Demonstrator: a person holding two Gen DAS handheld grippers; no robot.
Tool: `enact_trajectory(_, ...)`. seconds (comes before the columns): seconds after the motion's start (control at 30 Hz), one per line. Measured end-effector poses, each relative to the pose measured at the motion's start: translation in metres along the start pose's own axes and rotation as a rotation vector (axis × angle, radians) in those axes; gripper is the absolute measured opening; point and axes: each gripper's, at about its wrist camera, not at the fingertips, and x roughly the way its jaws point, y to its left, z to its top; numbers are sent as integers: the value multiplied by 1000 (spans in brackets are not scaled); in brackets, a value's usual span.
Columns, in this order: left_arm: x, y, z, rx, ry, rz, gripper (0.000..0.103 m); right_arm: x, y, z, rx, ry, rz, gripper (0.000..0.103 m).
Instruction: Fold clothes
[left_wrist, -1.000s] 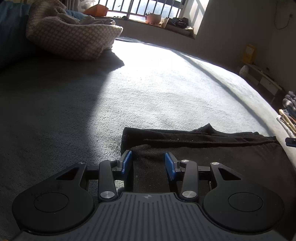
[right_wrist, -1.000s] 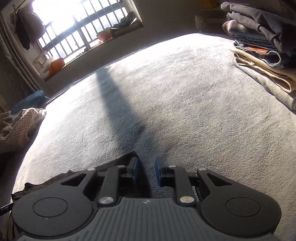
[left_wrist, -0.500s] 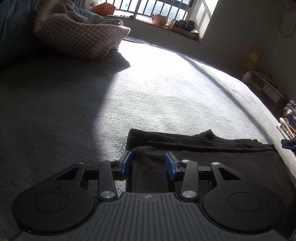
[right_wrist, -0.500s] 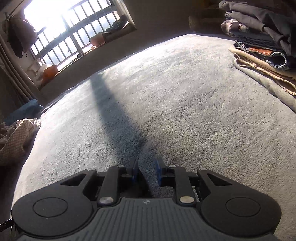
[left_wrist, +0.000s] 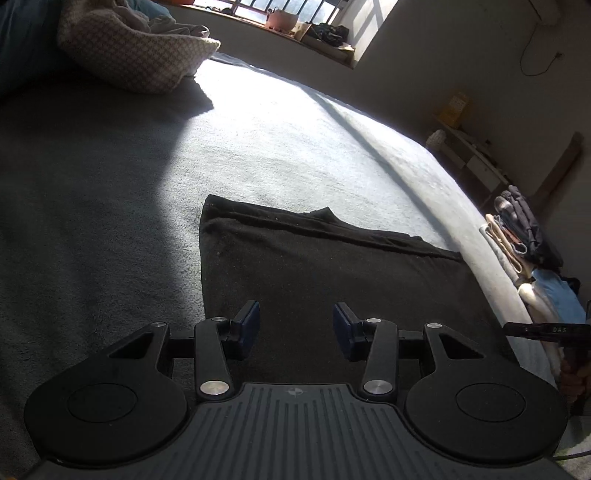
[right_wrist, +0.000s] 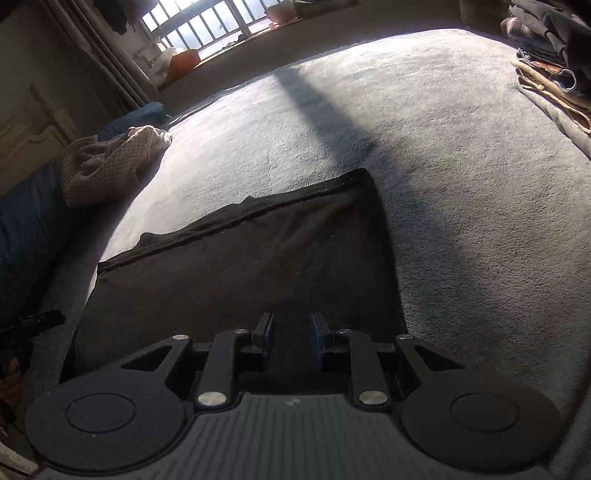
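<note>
Nearest me, the left gripper (left_wrist: 295, 326) hangs with its tongs spread wide and empty over the black garment (left_wrist: 332, 280). The right gripper (right_wrist: 291, 338) is parted more narrowly, also empty. The garment lies flat in a doubled rectangle on the grey bed (left_wrist: 277, 147), layered edges at its far side. A second ago both sat lower, at its near edge; they have lifted back. Beyond, a clothes stack (right_wrist: 554, 62) waits.

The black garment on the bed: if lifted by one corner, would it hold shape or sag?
Likely sag: the black garment lies limp in flat folded layers with a rumpled far edge. Its fuzzy surface suggests it would grip the grey blanket, dragging rather than sliding.
</note>
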Motion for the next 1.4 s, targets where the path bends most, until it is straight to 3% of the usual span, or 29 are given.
enact_trajectory(0.13,-10,-5,-13,10,32,-14,44,-7,-29,-28,53,38,-76,20)
enact_trajectory(0.27,-16,-6,-23,21,50,3,43,-36,-52,-36,114,-7,-175,23)
enact_trajectory(0.37,-21,-7,-30,30,63,16,44,-56,-58,-38,142,-60,-188,23)
enact_trajectory(0.53,-29,-9,-43,44,85,38,44,-51,-23,-39,-25,-69,-135,23)
enact_trajectory(0.77,-39,7,-66,4,137,125,44,-35,-12,-73,-236,70,-207,22)
enact_trajectory(0.93,-64,27,-66,-56,103,164,44,-59,-24,-71,-203,76,-290,22)
enact_trajectory(1.13,-65,20,-58,-31,72,171,44,-72,-17,-50,-107,-52,-210,23)
enact_trajectory(1.4,-51,-11,-35,41,7,115,47,-39,30,-32,-184,-74,-100,23)
